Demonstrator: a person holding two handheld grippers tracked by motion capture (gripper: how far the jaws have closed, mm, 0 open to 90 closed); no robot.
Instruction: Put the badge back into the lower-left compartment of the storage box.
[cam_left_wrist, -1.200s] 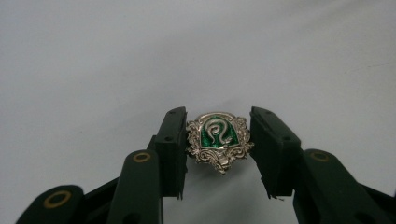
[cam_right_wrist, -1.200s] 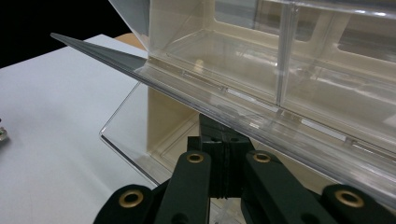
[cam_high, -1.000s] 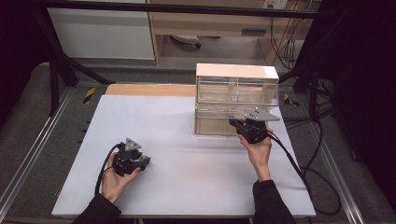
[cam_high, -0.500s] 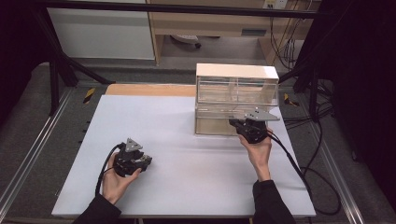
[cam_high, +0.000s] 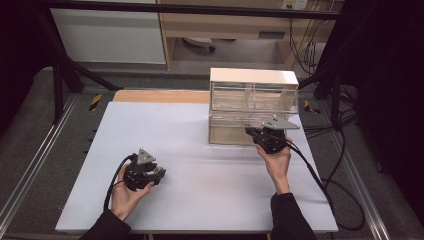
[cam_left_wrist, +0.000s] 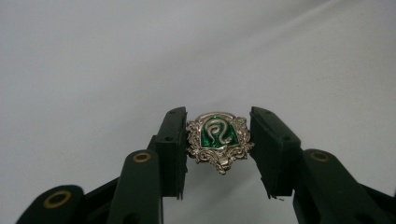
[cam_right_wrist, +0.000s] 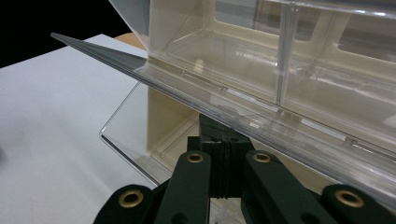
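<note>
Dark floor and black frame posts are surrounding a pale grey table (cam_high: 200, 150), which is lying under the high view with a strip of bare wood showing along its far edge. Cables are trailing across the floor to the right of it, and a white panel is standing behind its far left corner.

Toward the far right of the table a clear plastic drawer cabinet (cam_high: 252, 105) with a cream frame and white top is standing upright. In the right gripper view its upper drawers are running across as see-through compartments, and a lower drawer front (cam_right_wrist: 135, 126) is jutting out toward the camera, its clear lip hanging over the white surface.

Both of the person's forearms are coming in from the bottom edge in dark sleeves. The right hand (cam_high: 276, 165) is reaching forward, holding the right gripper (cam_high: 270, 136) right against the cabinet's lower front. Its black jaws are pressing together with no gap between them, tucked just under the clear drawer edge; I cannot tell whether they are pinching part of the plastic.

The left hand (cam_high: 127, 192) is resting near the table's front left, well apart from the cabinet, holding the left gripper (cam_high: 159, 174) low over the surface. Its jaws are clamping a small silver badge (cam_left_wrist: 218, 140) from both sides, a crest with green enamel and a curling silver snake, lifted slightly above the grey tabletop.
</note>
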